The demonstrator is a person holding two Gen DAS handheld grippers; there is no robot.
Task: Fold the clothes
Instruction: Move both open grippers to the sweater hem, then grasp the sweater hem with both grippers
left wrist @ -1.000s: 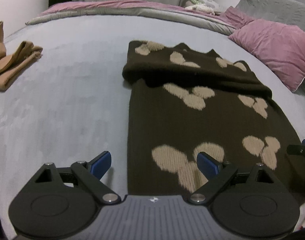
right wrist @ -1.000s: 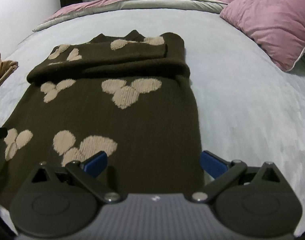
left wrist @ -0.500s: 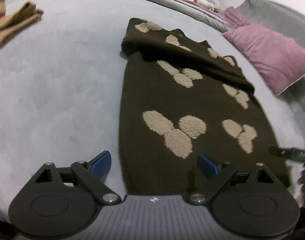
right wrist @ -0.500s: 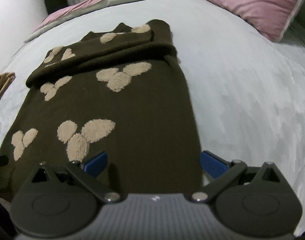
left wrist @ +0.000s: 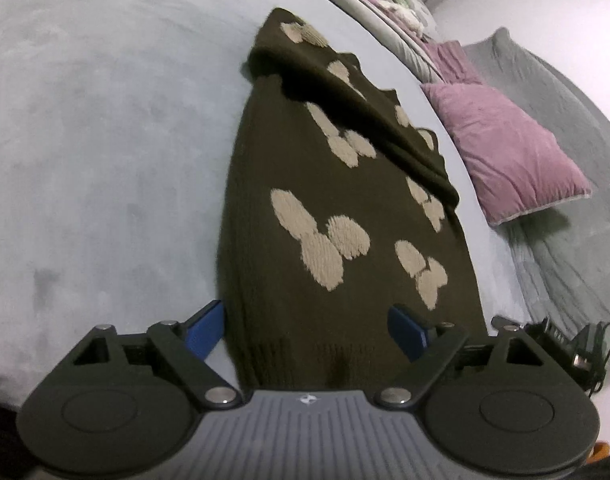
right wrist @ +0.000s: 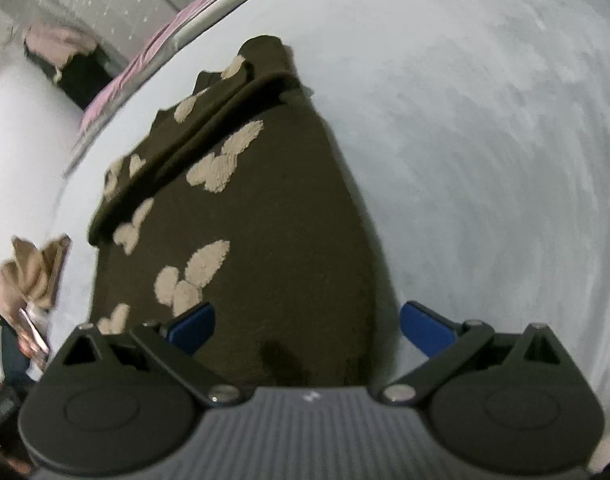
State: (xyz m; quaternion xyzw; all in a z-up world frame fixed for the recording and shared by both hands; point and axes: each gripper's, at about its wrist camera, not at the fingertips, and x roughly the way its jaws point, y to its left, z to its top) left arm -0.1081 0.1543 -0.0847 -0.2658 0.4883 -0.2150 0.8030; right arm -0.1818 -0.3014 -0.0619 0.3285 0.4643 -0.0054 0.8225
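Both the left hand-held gripper (left wrist: 307, 330) and right hand-held gripper (right wrist: 307, 326) gape wide, holding nothing, straddling the brown sweater's (left wrist: 345, 208) hem corners on the bed (left wrist: 105, 140)

The sweater (left wrist: 345, 208) is a matt, ribbed knit with fuzzy tan patches. The bed (left wrist: 105, 160) has a soft, napped cover; the pillow (left wrist: 513, 152) looks velvety.

A wide bed covered in a pale grey-blue plush bedspread (left wrist: 105, 160) carries everything. Lengthwise on it lies a dark brown knitted sweater with beige blotch patterns (left wrist: 345, 216), its far end folded over itself. A mauve velvet pillow (left wrist: 509, 160) rests near the sweater's right side. A crumpled tan garment (right wrist: 37, 268) sits apart, off to its left.
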